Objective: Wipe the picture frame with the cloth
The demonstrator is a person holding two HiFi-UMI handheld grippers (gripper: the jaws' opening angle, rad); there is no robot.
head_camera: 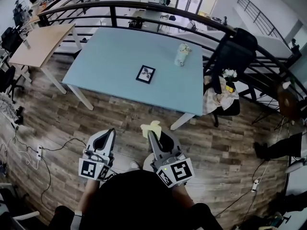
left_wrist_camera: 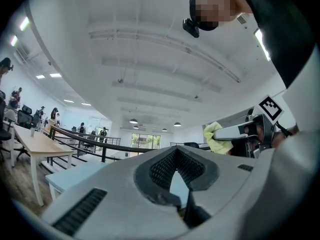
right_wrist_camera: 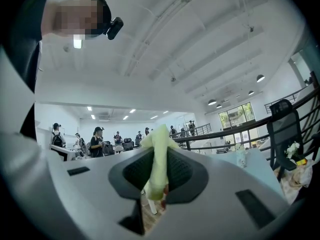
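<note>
Pinching cloth [right_wrist_camera: 159,159], right gripper [head_camera: 152,134]; picture frame [head_camera: 145,74] on table [head_camera: 110,56], chair [head_camera: 236,51] beside.

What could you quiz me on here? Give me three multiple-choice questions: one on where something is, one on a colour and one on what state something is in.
1. Where is the picture frame?
A. on the floor
B. flat on the blue table
C. on a chair

2. What colour is the cloth?
A. pale yellow
B. red
C. black

3. How are the right tongs?
A. wide open and empty
B. shut on the frame
C. shut on the cloth

Answers:
1 B: the head view shows the frame lying near the middle of the table top.
2 A: the cloth looks pale yellow in every view.
3 C: the right gripper view shows the cloth pinched between the closed tongs.
</note>
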